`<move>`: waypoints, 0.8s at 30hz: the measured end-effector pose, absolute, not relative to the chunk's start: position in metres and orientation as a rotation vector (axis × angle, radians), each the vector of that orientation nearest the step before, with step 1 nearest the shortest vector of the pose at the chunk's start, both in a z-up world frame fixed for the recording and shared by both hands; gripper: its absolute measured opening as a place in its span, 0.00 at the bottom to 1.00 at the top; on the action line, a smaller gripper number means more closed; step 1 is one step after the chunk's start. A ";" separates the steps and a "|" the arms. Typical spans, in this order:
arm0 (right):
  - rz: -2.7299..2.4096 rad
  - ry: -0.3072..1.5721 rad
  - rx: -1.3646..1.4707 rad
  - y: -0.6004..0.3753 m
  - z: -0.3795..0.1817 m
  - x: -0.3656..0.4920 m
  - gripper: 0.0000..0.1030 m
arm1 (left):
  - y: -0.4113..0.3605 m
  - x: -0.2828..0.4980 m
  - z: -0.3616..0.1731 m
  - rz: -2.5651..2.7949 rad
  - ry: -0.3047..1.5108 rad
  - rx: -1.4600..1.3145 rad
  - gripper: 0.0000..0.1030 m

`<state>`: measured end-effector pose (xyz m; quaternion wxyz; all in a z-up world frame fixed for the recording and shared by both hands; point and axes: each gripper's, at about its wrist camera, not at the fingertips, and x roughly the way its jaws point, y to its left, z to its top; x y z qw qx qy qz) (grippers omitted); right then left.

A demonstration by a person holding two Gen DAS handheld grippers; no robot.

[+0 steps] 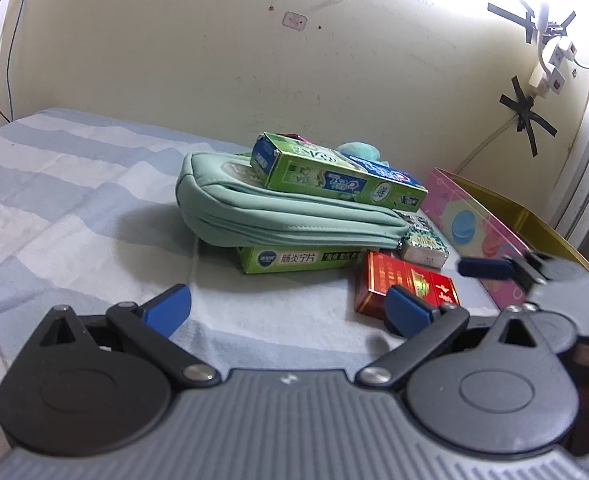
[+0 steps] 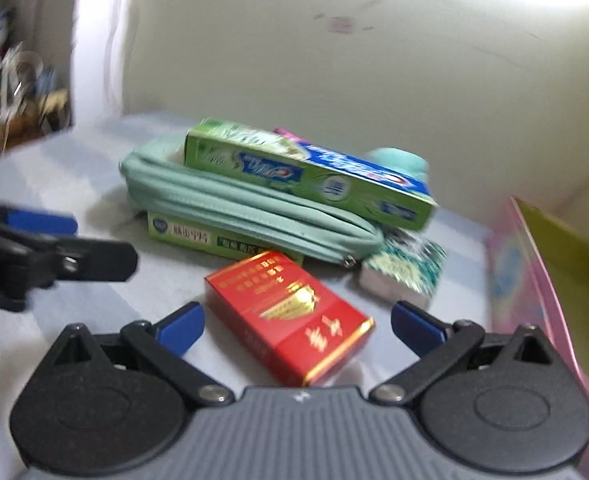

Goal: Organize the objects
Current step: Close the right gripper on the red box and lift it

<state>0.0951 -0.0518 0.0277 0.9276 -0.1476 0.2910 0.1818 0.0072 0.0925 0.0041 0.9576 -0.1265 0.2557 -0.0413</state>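
A pile lies on the striped bed sheet. A mint green pouch (image 1: pixel 286 212) (image 2: pixel 254 208) rests on a green medicine box (image 1: pixel 294 258) (image 2: pixel 190 236). A green toothpaste box (image 1: pixel 334 172) (image 2: pixel 306 176) lies on top of the pouch. A red cigarette pack (image 1: pixel 402 286) (image 2: pixel 290 316) and a small green-white packet (image 1: pixel 420 242) (image 2: pixel 404 270) lie in front. My left gripper (image 1: pixel 290 306) is open and empty, short of the pile. My right gripper (image 2: pixel 298 326) is open, its fingers on either side of the red pack, not touching it.
A pink box with a yellow inside (image 1: pixel 490 228) (image 2: pixel 550 280) stands open at the right, against the wall. The right gripper's finger (image 1: pixel 490 268) shows in the left wrist view, and the left gripper (image 2: pixel 54 256) in the right wrist view. The wall runs close behind the pile.
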 end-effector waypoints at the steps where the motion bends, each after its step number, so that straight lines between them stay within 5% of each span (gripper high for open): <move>1: 0.387 0.609 -0.319 -0.052 0.024 0.103 1.00 | 0.092 0.007 0.004 -0.086 0.520 -0.256 1.00; 5: 0.447 0.718 -0.173 -0.069 0.018 0.128 0.97 | 0.092 0.008 0.004 -0.094 0.523 -0.253 1.00; 9: 0.463 0.697 -0.151 -0.076 0.020 0.115 0.69 | 0.093 0.010 0.003 -0.099 0.533 -0.260 1.00; 11: 0.476 0.687 -0.155 -0.076 0.021 0.101 0.63 | 0.093 0.011 0.003 -0.101 0.533 -0.262 1.00; 24: 0.410 0.650 -0.103 -0.083 0.020 0.005 0.61 | 0.086 0.007 0.004 -0.149 0.518 -0.229 1.00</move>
